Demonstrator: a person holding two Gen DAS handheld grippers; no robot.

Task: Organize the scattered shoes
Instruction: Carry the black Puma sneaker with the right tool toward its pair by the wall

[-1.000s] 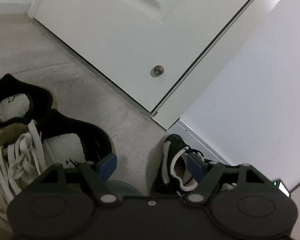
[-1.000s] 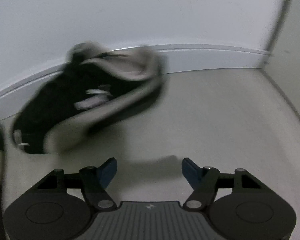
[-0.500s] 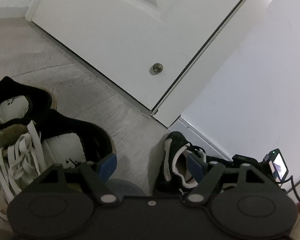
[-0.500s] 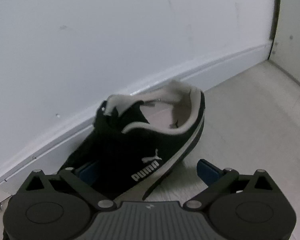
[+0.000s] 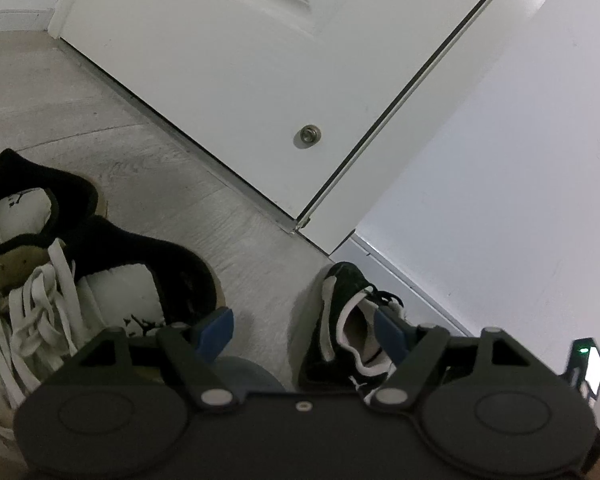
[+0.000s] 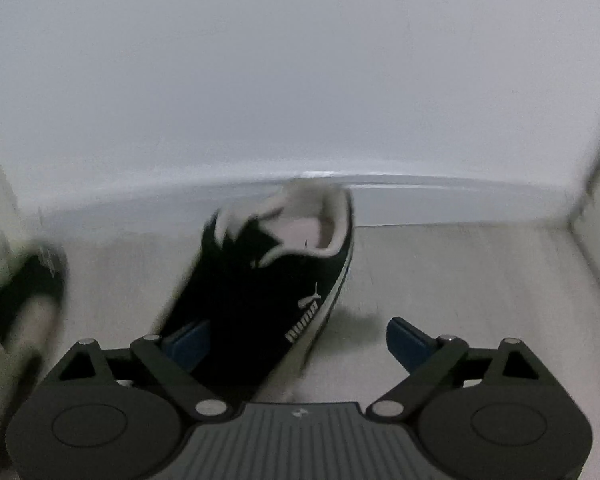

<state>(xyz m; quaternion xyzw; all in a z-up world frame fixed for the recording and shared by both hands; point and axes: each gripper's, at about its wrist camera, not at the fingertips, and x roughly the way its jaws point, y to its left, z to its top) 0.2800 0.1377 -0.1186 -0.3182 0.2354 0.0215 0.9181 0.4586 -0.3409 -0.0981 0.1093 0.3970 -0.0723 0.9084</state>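
The left wrist view looks down from low over the floor (image 5: 148,160) toward a door (image 5: 228,64), close to two sneakers (image 5: 80,280). The right wrist view faces a wall (image 6: 300,80) and baseboard (image 6: 440,204), very near. Both show the black shoe (image 6: 268,288).

Black Puma shoe (image 6: 268,292) with white trim, upright on floor, heel toward baseboard; two black-and-white laced sneakers (image 5: 80,272) side by side.

The black sneaker (image 6: 268,300) is smeared by motion blur, its toe hidden behind the right gripper (image 6: 300,340). A second dark shoe (image 6: 24,304) at the floor's left edge is blurred. The 2 high-tops (image 5: 52,288) are cut off there too.
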